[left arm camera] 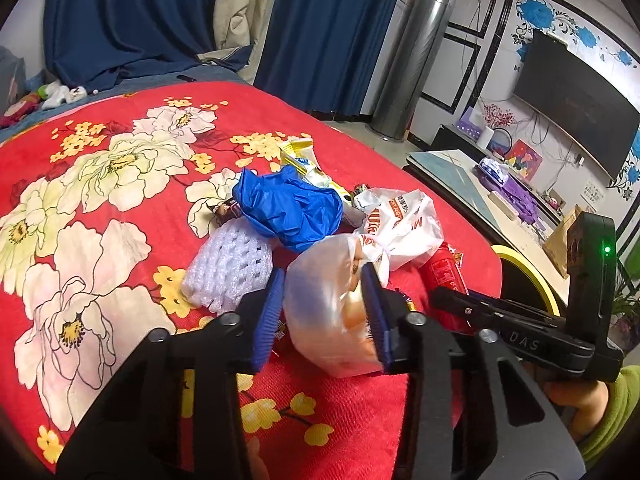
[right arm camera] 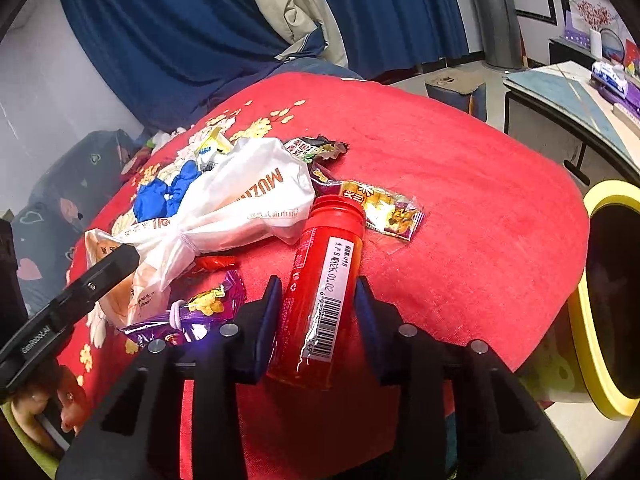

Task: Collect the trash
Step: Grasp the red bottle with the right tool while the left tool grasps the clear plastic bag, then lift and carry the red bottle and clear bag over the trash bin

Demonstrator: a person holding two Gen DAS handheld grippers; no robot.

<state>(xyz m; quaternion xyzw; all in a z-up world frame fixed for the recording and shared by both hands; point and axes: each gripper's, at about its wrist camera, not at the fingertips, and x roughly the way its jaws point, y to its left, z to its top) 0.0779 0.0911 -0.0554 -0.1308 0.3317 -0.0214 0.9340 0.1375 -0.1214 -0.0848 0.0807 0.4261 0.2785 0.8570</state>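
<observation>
A pile of trash lies on a red flowered cloth. My left gripper has its jaws around a translucent plastic bag with orange contents, both pads against it. My right gripper has its jaws around a red bottle with a barcode label, lying on the cloth; the pads touch its sides. Nearby lie a white printed bag, also in the left wrist view, a crumpled blue bag, white foam netting and snack wrappers.
A yellow-rimmed bin stands at the right edge of the cloth. A low table with purple items and a TV lie beyond. Blue curtains hang behind.
</observation>
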